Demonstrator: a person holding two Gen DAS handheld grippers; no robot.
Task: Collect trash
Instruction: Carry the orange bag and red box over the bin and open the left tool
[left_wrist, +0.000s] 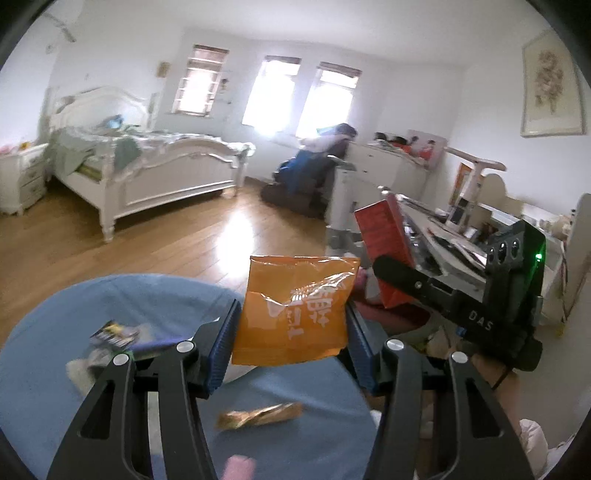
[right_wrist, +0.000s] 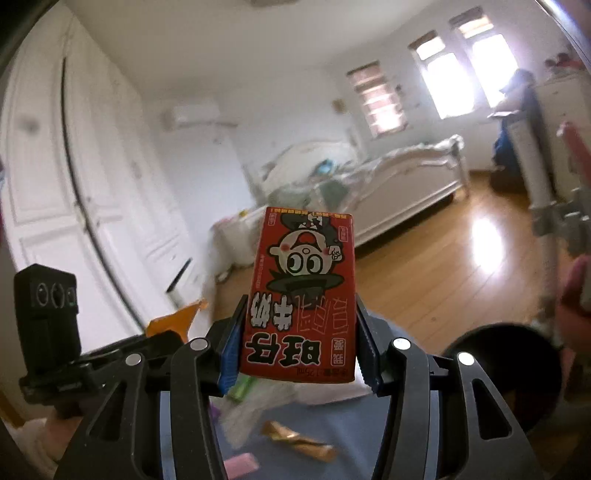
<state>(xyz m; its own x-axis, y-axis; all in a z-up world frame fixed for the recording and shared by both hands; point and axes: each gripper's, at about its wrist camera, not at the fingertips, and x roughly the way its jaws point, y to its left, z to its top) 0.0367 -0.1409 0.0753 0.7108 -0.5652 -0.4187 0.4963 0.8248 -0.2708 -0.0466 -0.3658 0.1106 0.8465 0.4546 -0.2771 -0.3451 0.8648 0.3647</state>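
Observation:
My left gripper (left_wrist: 291, 339) is shut on an orange snack packet (left_wrist: 295, 306) and holds it up above a blue round surface (left_wrist: 55, 369). My right gripper (right_wrist: 295, 347) is shut on a red milk carton (right_wrist: 303, 291) with a cartoon face, held upright in the air. The carton also shows in the left wrist view (left_wrist: 384, 236), and the orange packet's edge shows in the right wrist view (right_wrist: 173, 319). A gold wrapper (left_wrist: 258, 415) and a dark small packet (left_wrist: 114, 332) lie on the blue surface below. The gold wrapper also shows in the right wrist view (right_wrist: 299, 441).
A white bed (left_wrist: 147, 166) stands across the wooden floor (left_wrist: 184, 243). A cluttered desk (left_wrist: 454, 236) is at right. A dark round bin (right_wrist: 506, 369) sits low right. A pink item (right_wrist: 240, 465) and pale crumpled litter (right_wrist: 251, 410) lie below. White wardrobe doors (right_wrist: 92, 184) stand at left.

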